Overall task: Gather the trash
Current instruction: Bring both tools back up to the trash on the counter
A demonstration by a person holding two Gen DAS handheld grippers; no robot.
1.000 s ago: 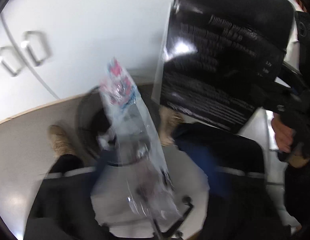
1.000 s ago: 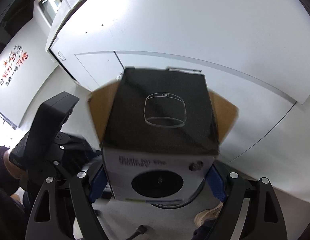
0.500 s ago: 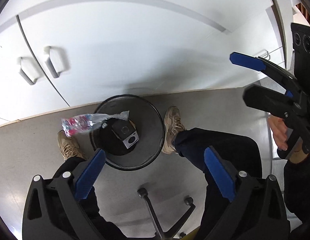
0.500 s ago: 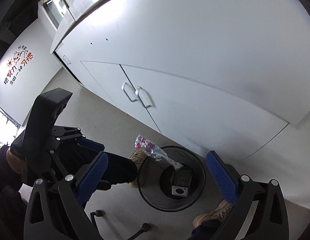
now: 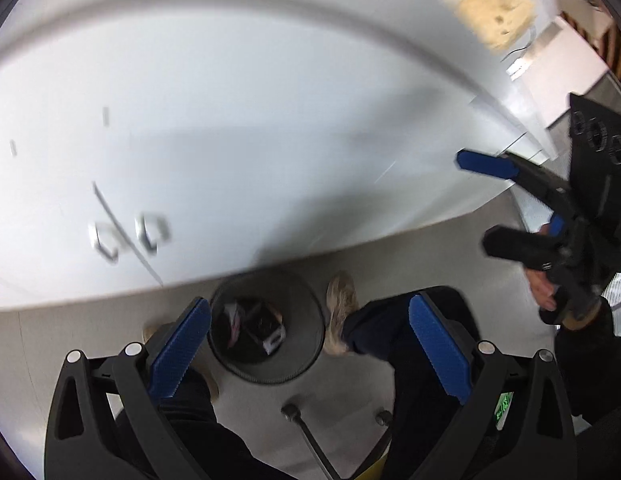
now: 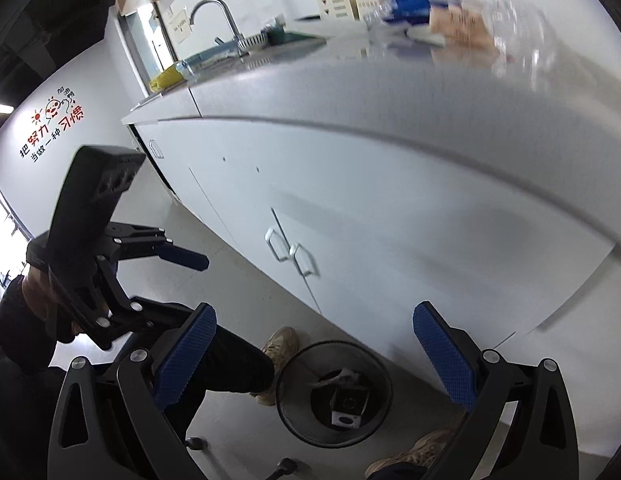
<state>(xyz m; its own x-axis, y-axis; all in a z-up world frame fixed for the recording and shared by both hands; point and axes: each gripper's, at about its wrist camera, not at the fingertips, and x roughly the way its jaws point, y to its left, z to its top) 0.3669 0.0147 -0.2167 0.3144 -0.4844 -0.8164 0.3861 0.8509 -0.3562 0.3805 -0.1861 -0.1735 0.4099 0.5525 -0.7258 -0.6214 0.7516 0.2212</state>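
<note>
A black mesh trash bin (image 5: 298, 364) stands on the floor by the white cabinet; it also shows in the right wrist view (image 6: 294, 412). Inside lie a black box (image 6: 348, 406) and a clear plastic wrapper (image 5: 234, 320). My left gripper (image 5: 306, 352) is open and empty above the bin. My right gripper (image 6: 314, 360) is open and empty, higher up; it also shows at the right of the left wrist view (image 5: 494, 204). On the countertop are blurred items: a clear crumpled plastic piece (image 6: 518, 36), a blue packet (image 6: 410, 8) and a tan packet (image 6: 462, 28).
White cabinet doors with handles (image 6: 290, 252) face me. A sink with a faucet (image 6: 214, 12) is at the counter's far left. My shoes (image 5: 340, 304) flank the bin. A chair base (image 5: 306, 436) is below. A beige sponge-like piece (image 5: 494, 4) lies on the counter.
The box and the wrapper left the grippers and dropped into the bin. Both grippers have since tilted upward, bringing the countertop into view.
</note>
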